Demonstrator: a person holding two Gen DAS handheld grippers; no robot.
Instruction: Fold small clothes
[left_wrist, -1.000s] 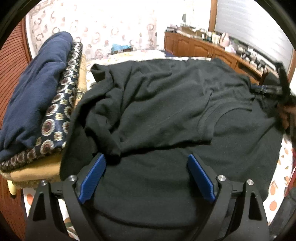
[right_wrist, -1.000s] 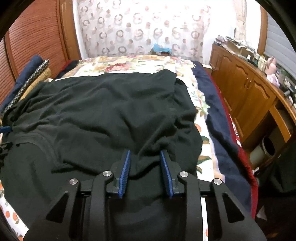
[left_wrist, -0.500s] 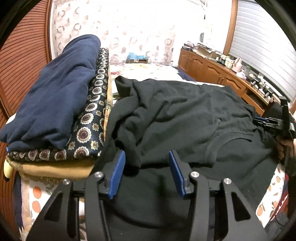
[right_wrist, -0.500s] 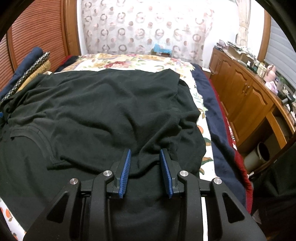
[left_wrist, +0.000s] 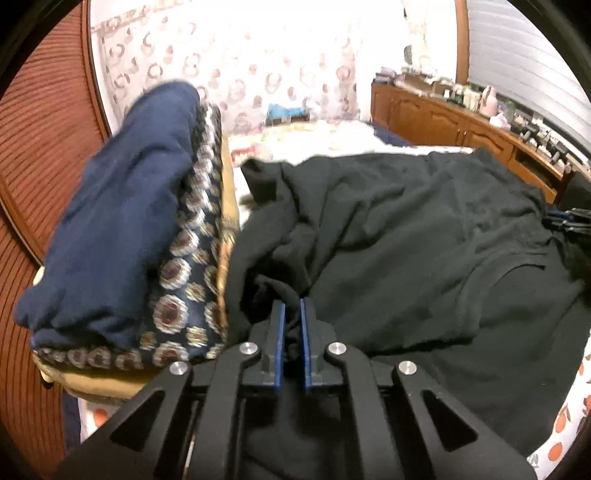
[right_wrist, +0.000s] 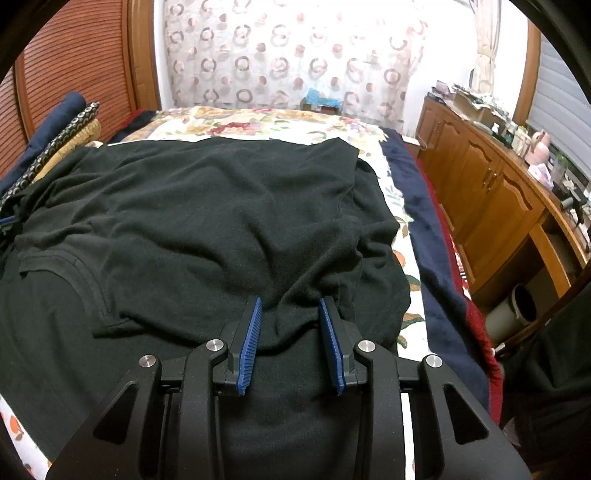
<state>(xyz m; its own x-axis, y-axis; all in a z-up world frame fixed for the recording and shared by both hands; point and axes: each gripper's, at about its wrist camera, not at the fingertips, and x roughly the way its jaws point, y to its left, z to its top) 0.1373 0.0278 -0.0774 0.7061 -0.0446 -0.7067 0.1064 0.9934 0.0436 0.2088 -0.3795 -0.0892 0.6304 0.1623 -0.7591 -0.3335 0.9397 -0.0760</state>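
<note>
Left gripper (left_wrist: 291, 310) clenched on near-left fold of black knit shirt (left_wrist: 406, 236); right gripper (right_wrist: 290, 308) pinching near-right bunch.

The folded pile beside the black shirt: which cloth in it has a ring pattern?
The middle one, dark with round medallions. The plain navy cloth lies on it, the plain mustard one under it.

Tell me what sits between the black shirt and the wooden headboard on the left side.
A stack of folded cloth, navy on top, patterned and tan below, fills that stretch between black shirt and headboard, seen from the left wrist.
</note>
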